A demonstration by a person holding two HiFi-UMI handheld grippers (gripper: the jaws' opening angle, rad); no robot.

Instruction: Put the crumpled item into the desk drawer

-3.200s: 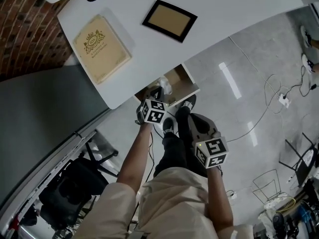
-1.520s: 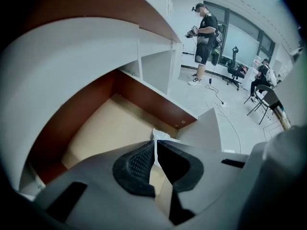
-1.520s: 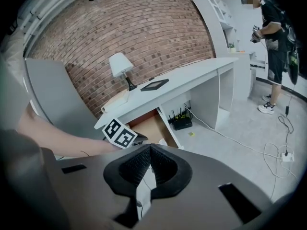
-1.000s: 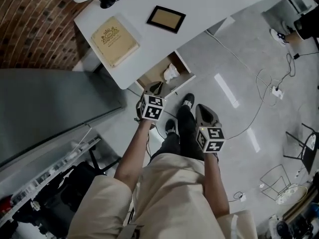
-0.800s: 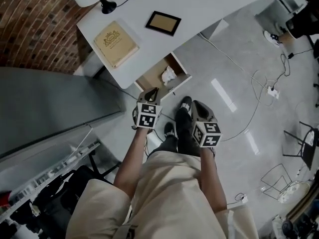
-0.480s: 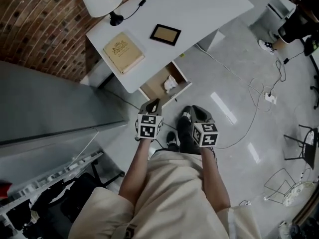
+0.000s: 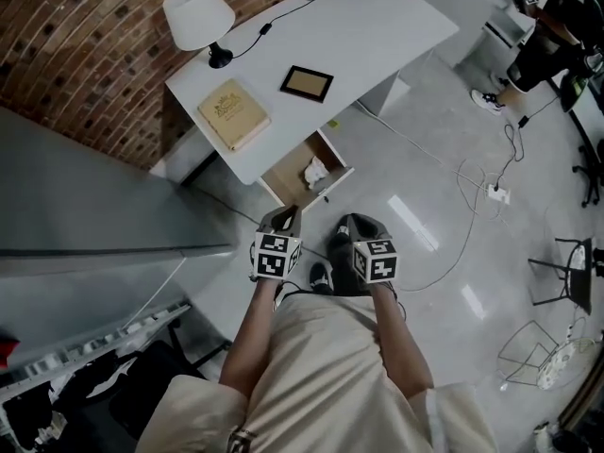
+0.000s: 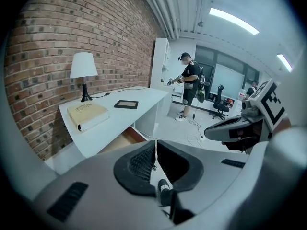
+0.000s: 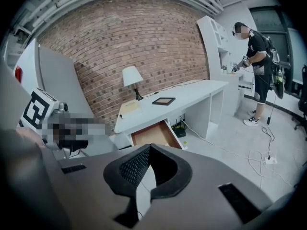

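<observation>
**Both grippers draw back, desk now well clear of them**

Over on the white desk (image 7: 377,26), a book (image 7: 233,113) lies at the left with a picture frame (image 7: 306,83) to its right. Under the edge the drawer (image 7: 286,176) stands open, and the crumpled item (image 7: 314,170) sits inside, toward its right end. The left gripper (image 7: 287,215) hangs at the waist, jaws touching, empty. The right gripper (image 7: 351,223) is beside it, tips together too, holding nothing.
</observation>
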